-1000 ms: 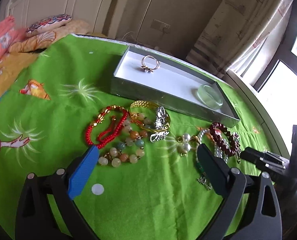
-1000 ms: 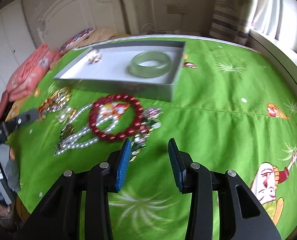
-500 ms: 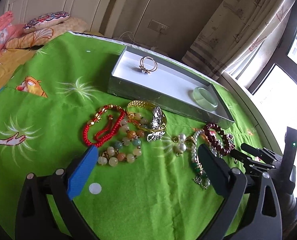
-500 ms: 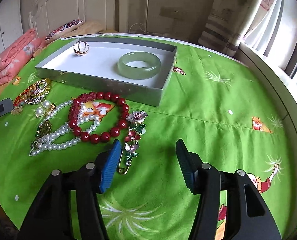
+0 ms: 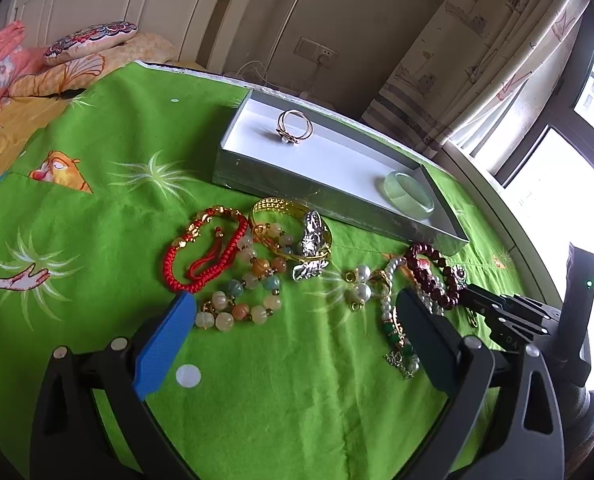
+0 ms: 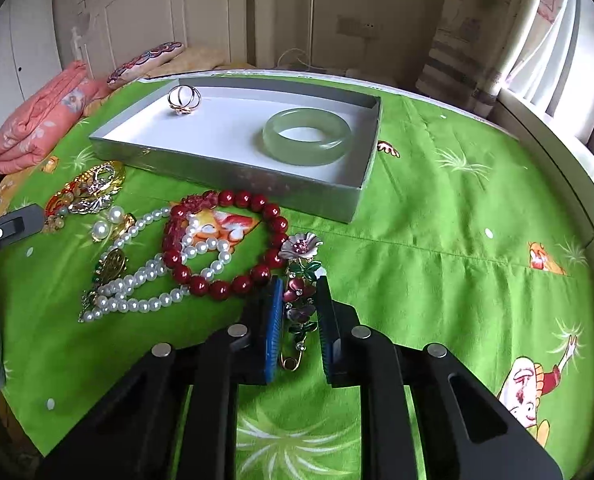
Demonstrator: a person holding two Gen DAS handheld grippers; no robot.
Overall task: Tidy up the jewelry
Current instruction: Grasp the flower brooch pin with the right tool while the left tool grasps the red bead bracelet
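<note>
On the green cloth (image 6: pixel 437 240) the right gripper (image 6: pixel 299 312) had just been closing its jaws; they stood narrow around one flower brooch (image 6: pixel 299 276), which lay between the pads, seemingly touching them. One grey tray (image 6: pixel 233 176) held two pieces: a jade bangle (image 6: pixel 307 136) and a gold ring (image 6: pixel 183 98). Beside the brooch lay one dark red bead bracelet (image 6: pixel 225 240) and one pearl strand (image 6: pixel 149 276). The left gripper (image 5: pixel 293 316) hovered with jaws wide and empty near one red cord bracelet (image 5: pixel 201 252).
</note>
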